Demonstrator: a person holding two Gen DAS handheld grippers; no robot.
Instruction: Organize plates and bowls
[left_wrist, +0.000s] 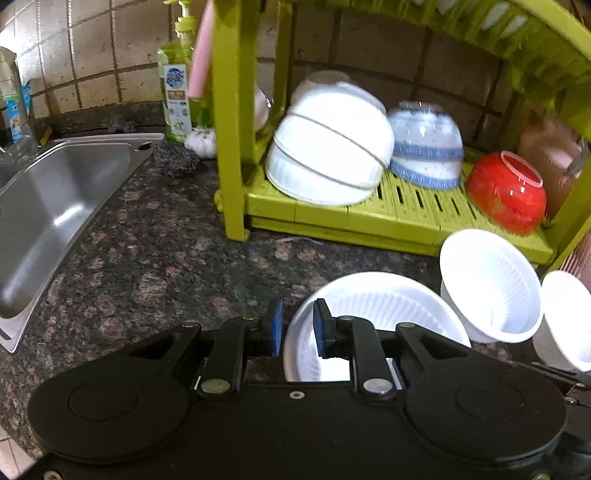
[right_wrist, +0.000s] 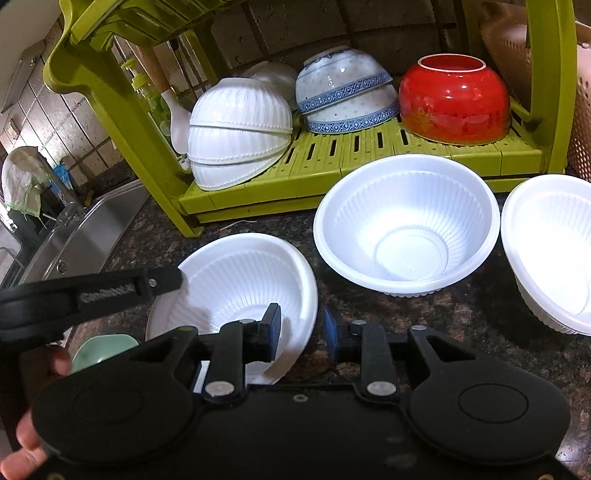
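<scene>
A ribbed white plastic bowl (left_wrist: 384, 314) (right_wrist: 240, 280) sits low on the dark stone counter, just in front of both grippers. My left gripper (left_wrist: 298, 328) is shut on its left rim, one pad outside the wall and one inside; the right wrist view shows this gripper (right_wrist: 162, 280) reaching over that rim. On the opposite side my right gripper (right_wrist: 302, 328) is open and straddles the right rim without pinching it. Two more white bowls (right_wrist: 406, 225) (right_wrist: 554, 251) stand upright to the right, also seen from the left wrist (left_wrist: 491, 284) (left_wrist: 565, 317).
The green dish rack (right_wrist: 332, 162) behind holds overturned white bowls (right_wrist: 236, 136), blue-patterned bowls (right_wrist: 343, 92) and a red bowl (right_wrist: 454, 99). A steel sink (left_wrist: 55, 206) lies left, with a scourer (left_wrist: 175, 157) and soap bottle (left_wrist: 177, 92). A pale green dish (right_wrist: 103, 349) and a hand (right_wrist: 26, 435) are at lower left.
</scene>
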